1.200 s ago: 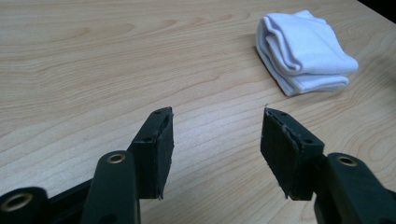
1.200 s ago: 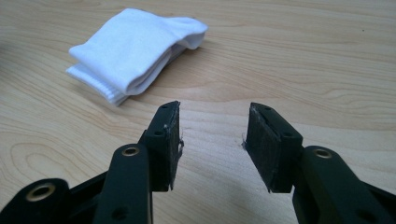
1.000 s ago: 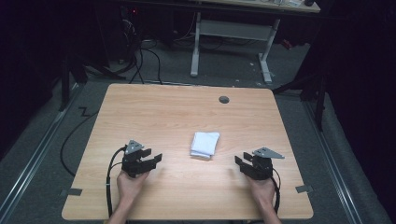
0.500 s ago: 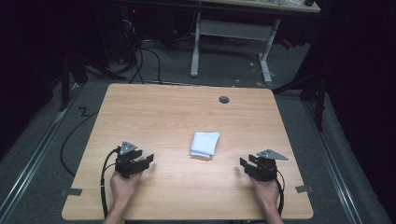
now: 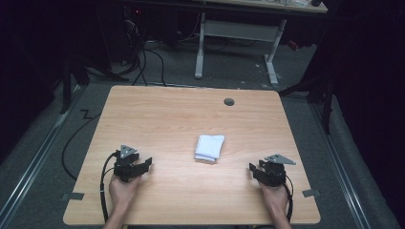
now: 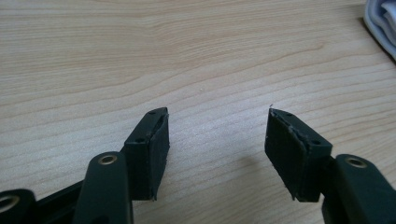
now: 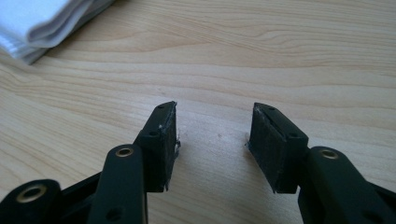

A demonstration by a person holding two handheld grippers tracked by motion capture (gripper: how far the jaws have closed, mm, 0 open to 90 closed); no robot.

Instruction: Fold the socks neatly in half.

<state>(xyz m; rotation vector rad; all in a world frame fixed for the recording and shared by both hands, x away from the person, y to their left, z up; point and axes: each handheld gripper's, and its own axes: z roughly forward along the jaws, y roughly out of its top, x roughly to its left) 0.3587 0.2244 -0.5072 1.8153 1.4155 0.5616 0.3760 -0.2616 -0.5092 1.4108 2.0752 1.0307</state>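
Cloth: a folded white cloth (image 5: 209,147) lies flat near the middle of the desk (image 5: 167,114), between the two hands and a little farther from the person.
Left gripper: the left gripper (image 5: 145,164) rests low over the near left part of the desk, well apart from the cloth. Its fingers (image 6: 152,149) stand apart and have just been opening; only bare wood lies between them.
Right gripper: the right gripper (image 5: 251,169) sits at the near right, also apart from the cloth. Its fingers (image 7: 161,142) are spread and have just been opening, nothing between them.
Sightlines: in the left gripper view the cloth's edge (image 6: 383,21) shows at the upper right; in the right gripper view its layered edge (image 7: 46,21) shows at the upper left.
Step in hand (judged): widening both sets of fingers ahead of a reach to the cloth.
How to do it well: come in low and level, one finger sliding under the top layers at a corner, the other above; take opposite corners so the folds stay aligned.
Risk: a shallow pinch may lift a single layer and let the stack slide.
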